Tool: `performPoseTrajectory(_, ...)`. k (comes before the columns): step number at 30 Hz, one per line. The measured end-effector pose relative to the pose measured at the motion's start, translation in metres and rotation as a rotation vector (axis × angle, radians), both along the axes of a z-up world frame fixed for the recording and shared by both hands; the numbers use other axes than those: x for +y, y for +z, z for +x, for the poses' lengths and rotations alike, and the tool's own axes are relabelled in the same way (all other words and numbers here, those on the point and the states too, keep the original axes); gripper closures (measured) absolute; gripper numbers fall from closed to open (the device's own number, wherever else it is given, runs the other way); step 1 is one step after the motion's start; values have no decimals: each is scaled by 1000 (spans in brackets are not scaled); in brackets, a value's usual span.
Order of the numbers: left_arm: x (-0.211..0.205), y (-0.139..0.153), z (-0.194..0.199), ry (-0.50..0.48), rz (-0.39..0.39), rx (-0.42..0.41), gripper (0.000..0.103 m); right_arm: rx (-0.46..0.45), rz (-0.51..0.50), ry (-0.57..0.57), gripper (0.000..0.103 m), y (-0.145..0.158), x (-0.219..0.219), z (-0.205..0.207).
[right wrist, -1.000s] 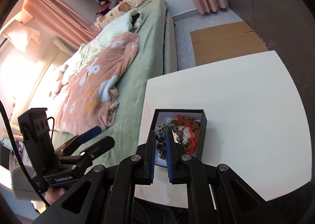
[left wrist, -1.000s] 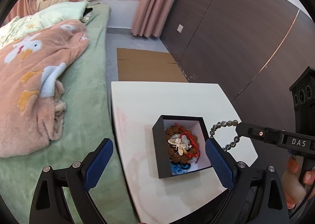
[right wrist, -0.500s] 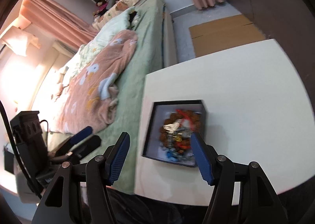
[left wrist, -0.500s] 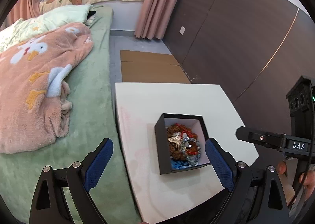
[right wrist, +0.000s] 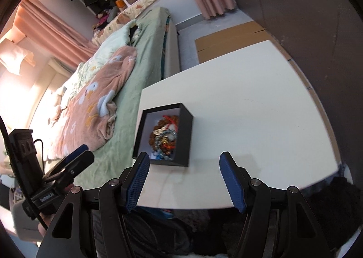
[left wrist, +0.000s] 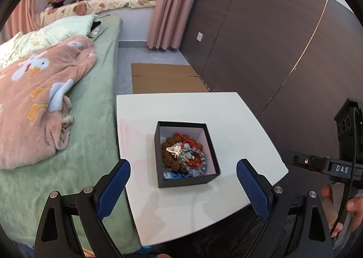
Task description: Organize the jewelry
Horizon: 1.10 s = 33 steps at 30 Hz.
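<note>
Jewelry [left wrist: 184, 156] lay heaped in a black box [left wrist: 158, 144] at the centre of the left wrist frame, on a white table [left wrist: 238, 126]. A green bed [left wrist: 90, 103] with a pink blanket [left wrist: 34, 103] filled the left. The left gripper [left wrist: 182, 190] stood spread wide at the bottom, nothing between its fingers. The right gripper [right wrist: 183, 180], its jaws opening and empty, sat low in its own frame, the box [right wrist: 183, 135] just above its left finger.
</note>
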State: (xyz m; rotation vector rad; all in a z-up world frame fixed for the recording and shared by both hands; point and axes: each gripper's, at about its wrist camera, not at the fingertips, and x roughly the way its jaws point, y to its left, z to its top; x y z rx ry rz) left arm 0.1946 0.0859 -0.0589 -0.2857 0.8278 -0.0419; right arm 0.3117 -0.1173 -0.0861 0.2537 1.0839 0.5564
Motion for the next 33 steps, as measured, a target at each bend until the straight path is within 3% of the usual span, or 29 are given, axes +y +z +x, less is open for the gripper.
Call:
performPoseTrajectory(3,-11,7,-9,6,13,-13,8,-6,22,-23,26,1,-17,-10)
performPoseTrajectory(7,-27,15,-20,-14,23,-11,8,-24,12,-34,24,8,-29,-22)
performPoseTrajectory(8,-30,17,-23,-20,25,-12,8,-27,14,-33,20,10,-31,-25)
performPoseTrajectory(10,-37,23,-31,-28,29,-29,2,-36,26,-30,2,14,-34,-31)
performPoseTrajectory(33,-81,64,-105,-77,110,-126,0,-180,-15,-57,0,62,-75,-116)
